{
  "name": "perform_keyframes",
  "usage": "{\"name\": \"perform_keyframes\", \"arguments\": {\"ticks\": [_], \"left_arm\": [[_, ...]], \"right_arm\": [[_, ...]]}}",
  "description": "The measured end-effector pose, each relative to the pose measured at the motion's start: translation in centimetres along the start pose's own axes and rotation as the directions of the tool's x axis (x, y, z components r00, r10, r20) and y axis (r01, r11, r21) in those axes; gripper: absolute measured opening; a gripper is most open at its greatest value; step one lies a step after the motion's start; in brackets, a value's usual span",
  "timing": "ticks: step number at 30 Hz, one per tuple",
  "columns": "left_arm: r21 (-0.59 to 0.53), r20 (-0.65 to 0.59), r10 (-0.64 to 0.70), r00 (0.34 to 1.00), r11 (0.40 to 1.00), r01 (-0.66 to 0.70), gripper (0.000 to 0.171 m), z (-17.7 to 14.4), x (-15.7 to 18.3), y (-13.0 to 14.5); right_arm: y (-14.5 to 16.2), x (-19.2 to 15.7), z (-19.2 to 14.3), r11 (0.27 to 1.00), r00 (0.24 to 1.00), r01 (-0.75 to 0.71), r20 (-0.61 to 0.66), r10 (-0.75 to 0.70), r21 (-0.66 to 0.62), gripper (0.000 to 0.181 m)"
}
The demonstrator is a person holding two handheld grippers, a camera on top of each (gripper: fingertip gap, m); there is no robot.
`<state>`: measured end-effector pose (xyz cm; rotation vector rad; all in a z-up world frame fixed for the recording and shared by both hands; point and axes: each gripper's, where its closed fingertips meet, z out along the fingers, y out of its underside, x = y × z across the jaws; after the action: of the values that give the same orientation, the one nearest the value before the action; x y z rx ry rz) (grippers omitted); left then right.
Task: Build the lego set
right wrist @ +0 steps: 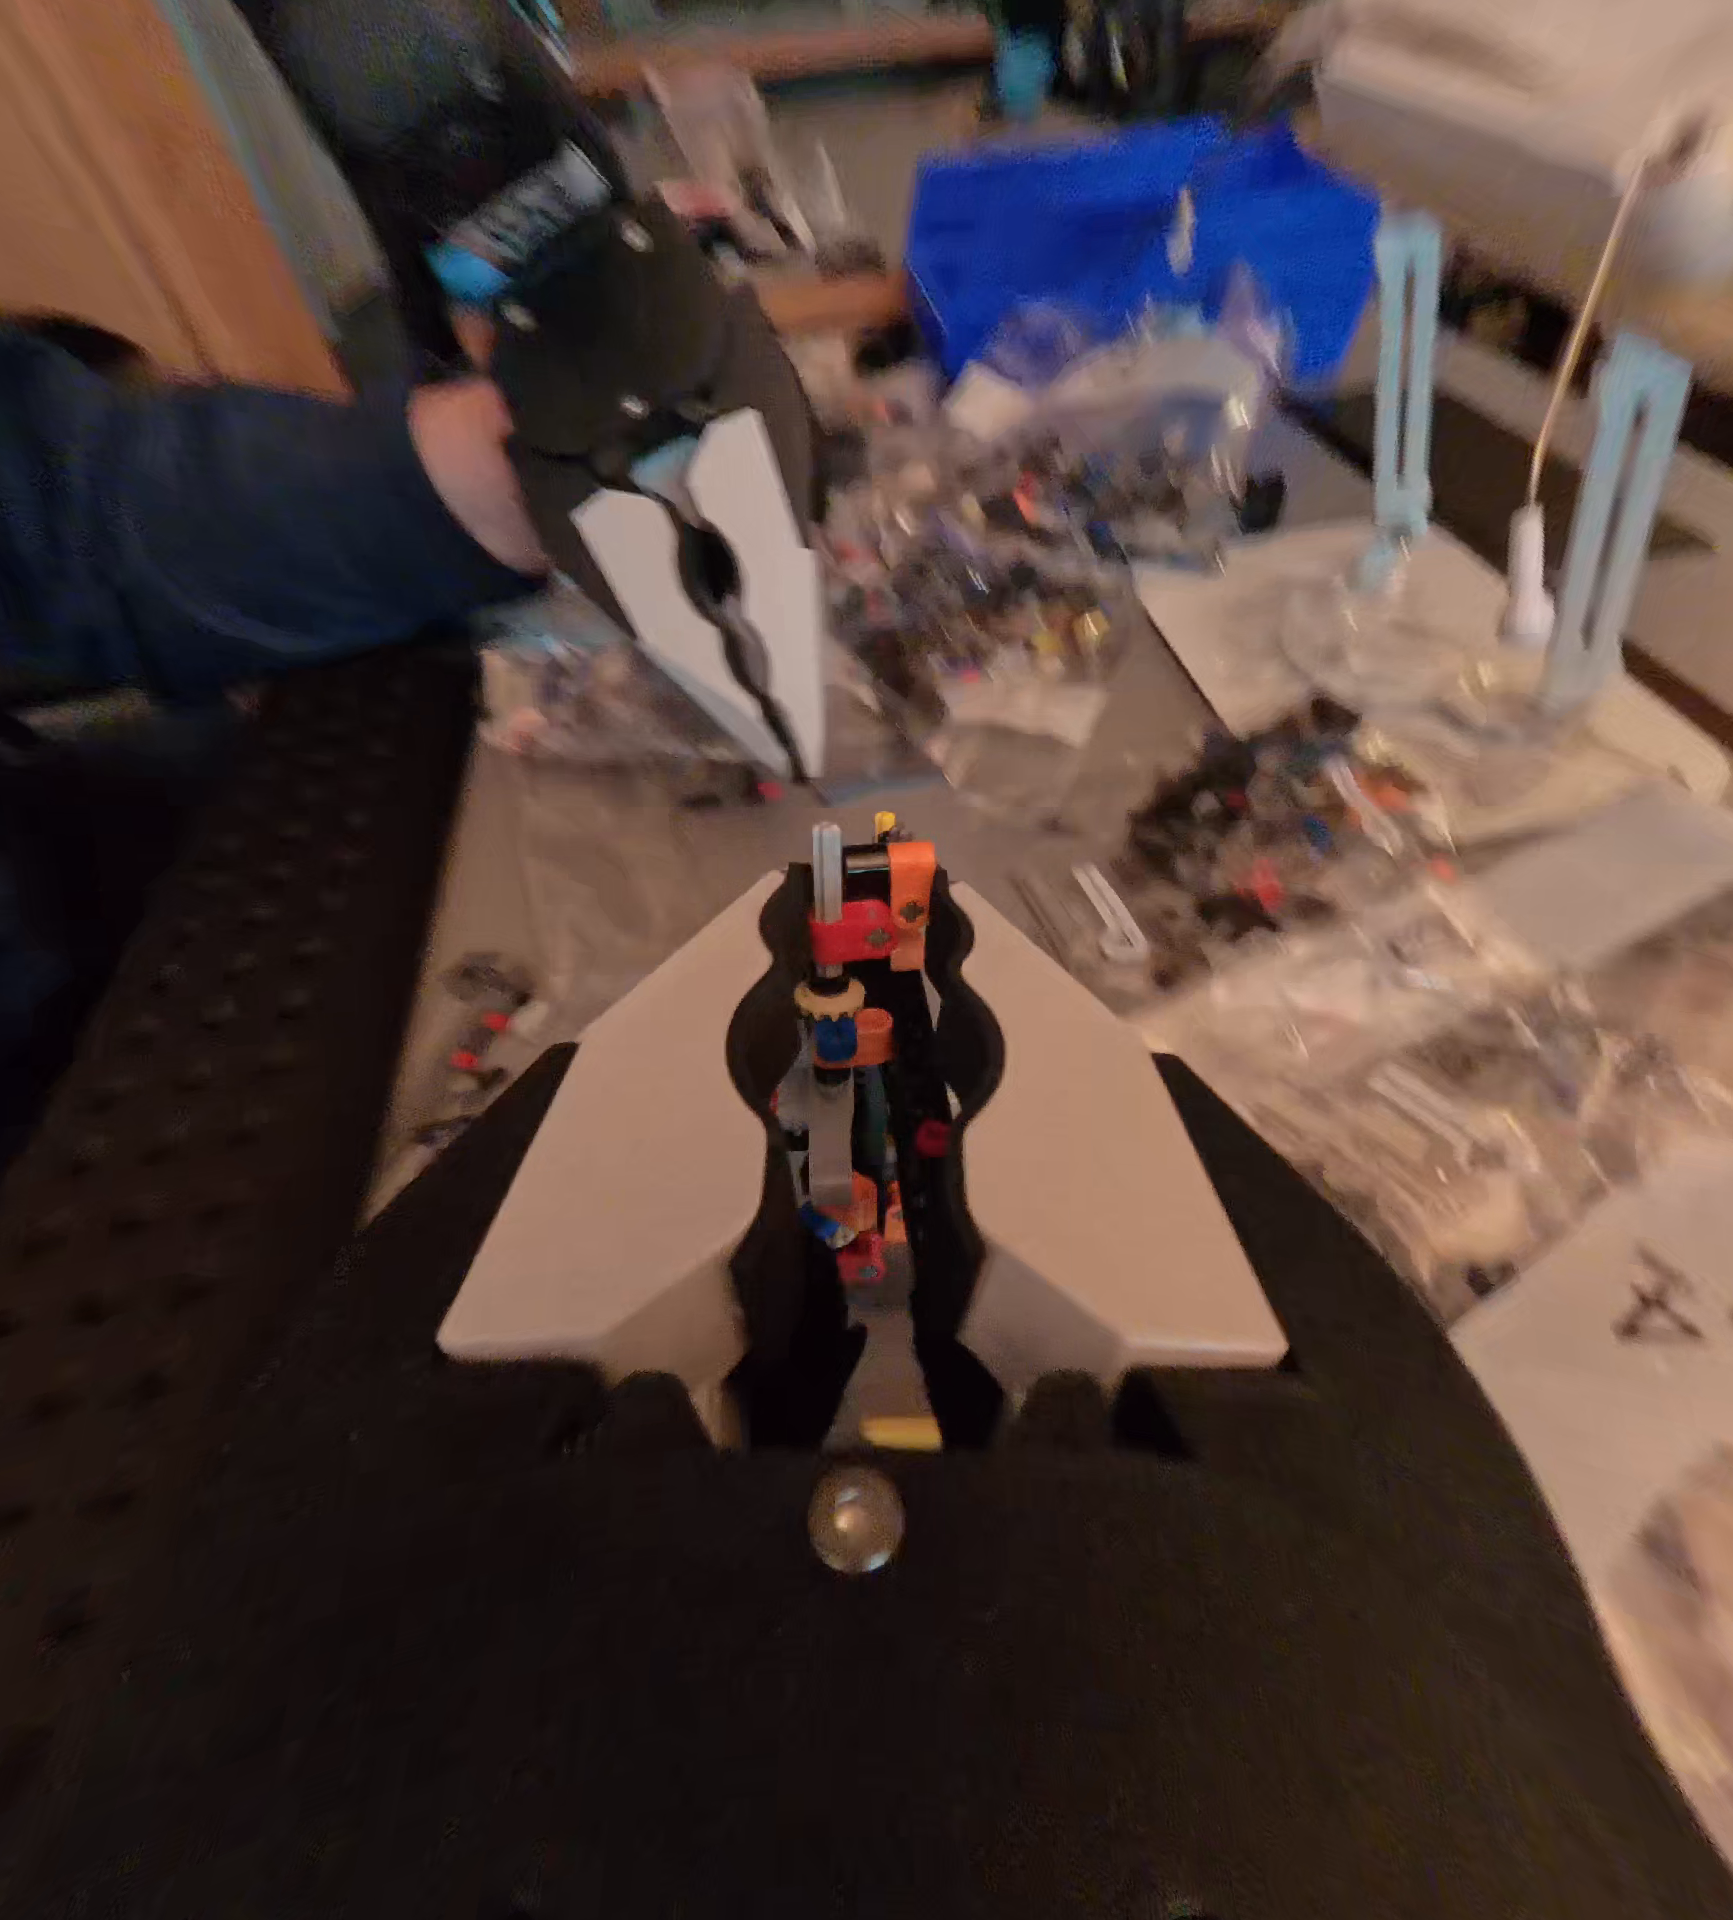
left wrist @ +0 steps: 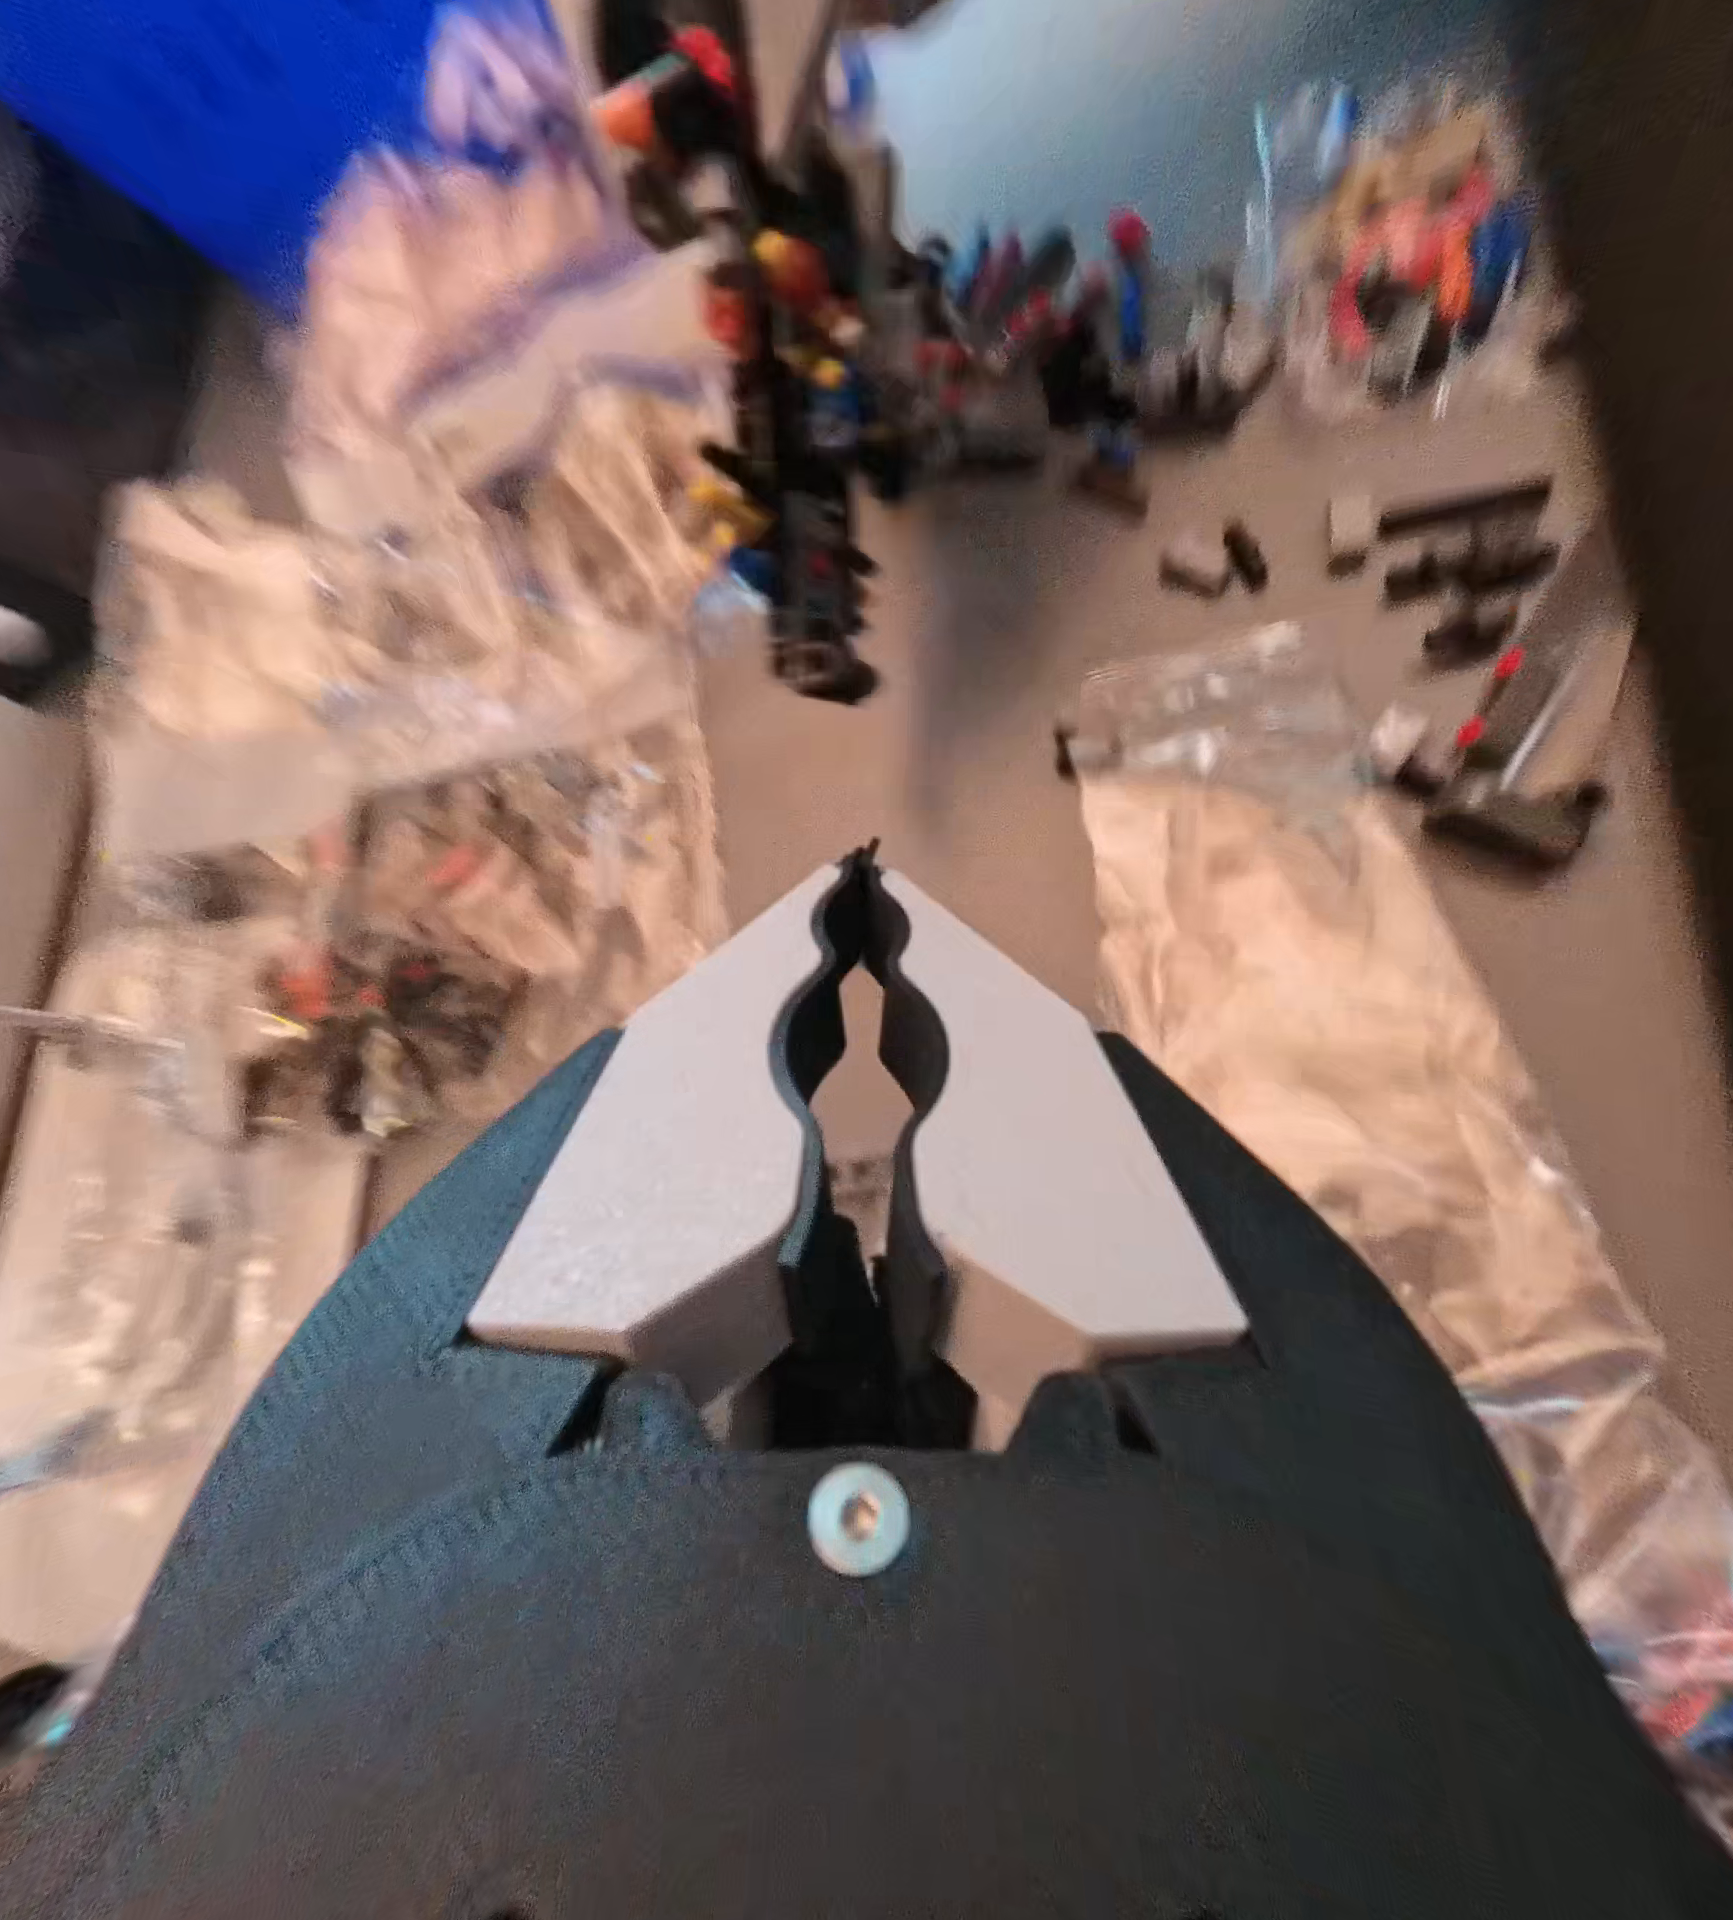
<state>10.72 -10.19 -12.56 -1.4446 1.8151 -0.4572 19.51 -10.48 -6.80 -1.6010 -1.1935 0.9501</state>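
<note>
My right gripper [right wrist: 864,891] is shut on a partly built lego assembly [right wrist: 857,1023], a long black beam with orange, red, blue and grey parts that stands between the jaws and pokes out past the tips. My left gripper [left wrist: 862,864] is shut, and I see nothing clearly held in it. In the right wrist view it [right wrist: 797,767] points down just beyond the assembly's tip, held by a hand in a dark blue sleeve [right wrist: 166,520]. The blurred assembly [left wrist: 812,488] also shows ahead of the left gripper's tips.
Clear plastic bags of loose pieces [left wrist: 405,644] [right wrist: 1007,561] lie around. Loose black pieces [left wrist: 1464,561] lie on the grey table. A blue bag [right wrist: 1132,239] is at the back. A black perforated board [right wrist: 166,1039] is on the left. A white stand [right wrist: 1610,499] and paper sheets [right wrist: 1631,1330] are on the right. The gap from one gripper's tips to the other's is roughly 11 cm.
</note>
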Motion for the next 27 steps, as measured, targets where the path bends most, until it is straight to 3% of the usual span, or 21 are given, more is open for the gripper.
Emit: {"name": "perform_keyframes", "arguments": {"ticks": [2,3,4,7,9,15,27], "left_arm": [[0.142,0.047,0.027,0.999,0.989,-0.033,0.0,-1.2,-0.8,-4.6],[0.139,0.047,0.037,0.998,0.989,-0.043,0.0,-0.6,-0.8,-5.0],[0.117,0.037,0.046,0.998,0.992,-0.05,0.0,0.2,-0.6,-4.5],[0.166,0.026,0.033,0.999,0.985,-0.037,0.0,0.1,-0.1,-4.9],[0.206,0.012,0.015,1.0,0.978,-0.017,0.002,-0.1,-0.1,-5.6],[0.18,-0.009,0.013,1.0,0.984,-0.012,0.014,1.2,0.5,-5.3],[0.165,-0.059,0.001,0.998,0.986,0.009,0.009,1.7,1.3,-5.2]], "right_arm": [[-0.3,-1.8,1.7,0.999,0.997,0.041,0.064,-0.04,-0.016,0.02],[0.9,-1.9,3.0,0.995,0.997,0.049,0.069,-0.043,-0.086,0.02],[1.6,-2.0,3.6,0.99,0.995,0.061,0.081,-0.051,-0.124,0.021],[0.2,-1.8,2.8,0.999,0.996,0.036,0.084,-0.033,-0.037,0.02],[1.1,-2.0,3.8,0.995,0.995,0.052,0.089,-0.045,-0.087,0.02],[1.2,-2.3,4.5,0.994,0.994,0.062,0.099,-0.052,-0.091,0.021],[1.3,-2.6,4.7,0.99,0.992,0.09,0.096,-0.08,-0.109,0.021]]}}
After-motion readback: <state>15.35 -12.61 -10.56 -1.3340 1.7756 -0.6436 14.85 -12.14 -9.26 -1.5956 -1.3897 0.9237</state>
